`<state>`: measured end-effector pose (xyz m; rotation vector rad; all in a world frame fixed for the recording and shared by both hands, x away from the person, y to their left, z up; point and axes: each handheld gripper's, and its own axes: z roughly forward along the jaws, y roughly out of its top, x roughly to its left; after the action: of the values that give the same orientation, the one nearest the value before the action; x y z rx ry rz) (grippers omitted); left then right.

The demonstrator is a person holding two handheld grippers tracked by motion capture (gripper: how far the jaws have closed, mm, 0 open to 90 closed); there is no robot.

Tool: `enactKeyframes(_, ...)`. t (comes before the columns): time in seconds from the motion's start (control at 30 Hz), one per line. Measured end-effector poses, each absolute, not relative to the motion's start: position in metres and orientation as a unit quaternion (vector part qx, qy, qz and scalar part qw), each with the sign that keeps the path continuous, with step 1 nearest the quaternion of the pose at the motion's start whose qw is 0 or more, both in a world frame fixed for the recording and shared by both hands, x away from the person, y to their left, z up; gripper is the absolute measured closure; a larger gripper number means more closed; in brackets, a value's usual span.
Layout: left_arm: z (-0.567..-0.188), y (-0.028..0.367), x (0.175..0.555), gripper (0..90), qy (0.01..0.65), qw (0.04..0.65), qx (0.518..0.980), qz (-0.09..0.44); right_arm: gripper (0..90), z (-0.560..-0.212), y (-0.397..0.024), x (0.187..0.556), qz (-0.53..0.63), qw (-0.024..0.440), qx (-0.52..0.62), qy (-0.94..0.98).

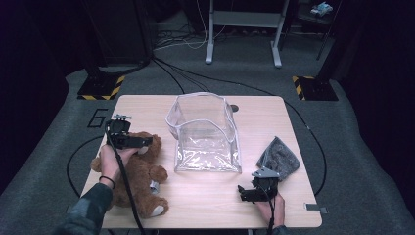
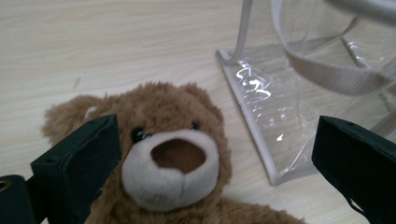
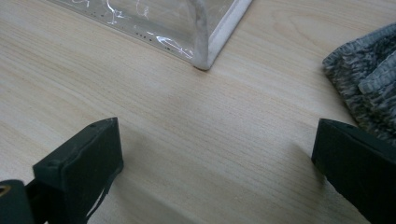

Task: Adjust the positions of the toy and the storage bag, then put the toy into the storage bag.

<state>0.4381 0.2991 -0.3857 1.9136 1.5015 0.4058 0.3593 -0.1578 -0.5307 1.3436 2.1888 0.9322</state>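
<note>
Two open grippers, and only your left gripper (image 1: 139, 142) is on target: its jaws stand wide apart right above the head of the brown plush teddy bear (image 1: 139, 178), clamped on nothing. That bear lies on its back just left of the clear plastic tote bag (image 1: 205, 132), body running away from the bag toward you. Your right gripper (image 1: 243, 193), jaws equally spread over bare light wooden table (image 1: 205, 205), sits right of the bag beside the grey knitted cloth (image 1: 280, 156), so the left hand is nearer.
</note>
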Motion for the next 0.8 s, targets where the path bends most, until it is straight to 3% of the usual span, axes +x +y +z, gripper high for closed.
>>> enactKeyframes(0.8, -0.445, 0.312, 0.42, 0.0, 0.621, 0.252, 0.726, 0.154, 1.9, -0.531, -0.158, 0.359, 0.333, 0.205, 0.478, 0.786)
